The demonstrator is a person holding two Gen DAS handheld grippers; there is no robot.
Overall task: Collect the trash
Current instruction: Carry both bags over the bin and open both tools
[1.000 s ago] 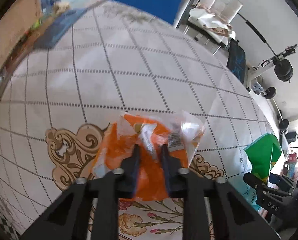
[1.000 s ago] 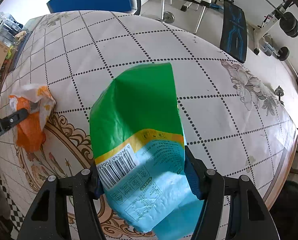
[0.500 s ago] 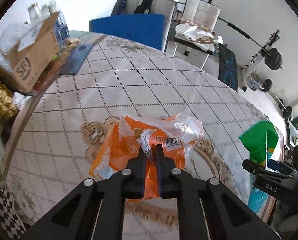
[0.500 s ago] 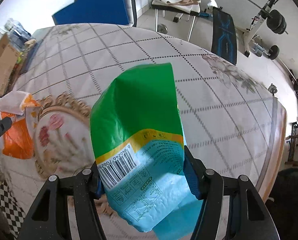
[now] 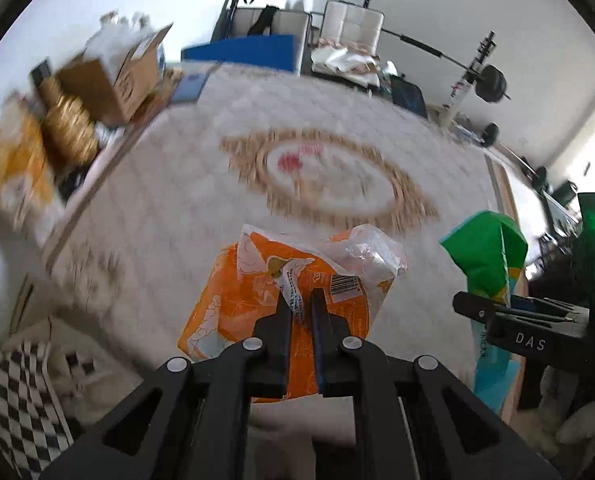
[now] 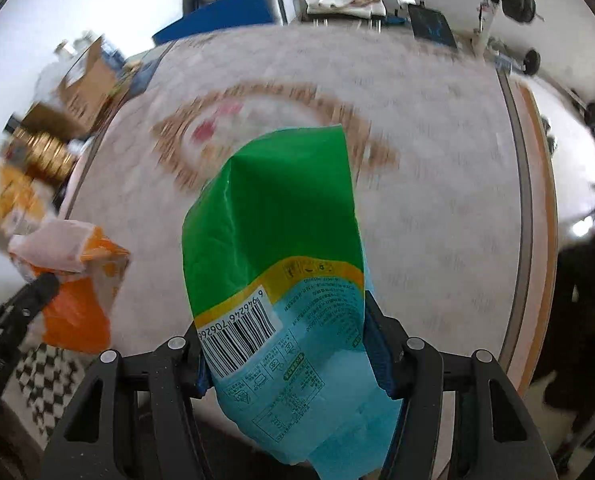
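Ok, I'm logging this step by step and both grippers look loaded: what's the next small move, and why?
Probably carry both pieces off the table toward wherever trash goes; no bin shows in either view. The left gripper is shut on the orange wrapper, the right gripper on the green and blue bag, and both hang clear of the tabletop.

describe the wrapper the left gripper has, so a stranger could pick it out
Start at the big round table with the oval floral medallion. At its near edge the left gripper pinches an orange wrapper with a crinkled clear top. The other held bag is green and blue.
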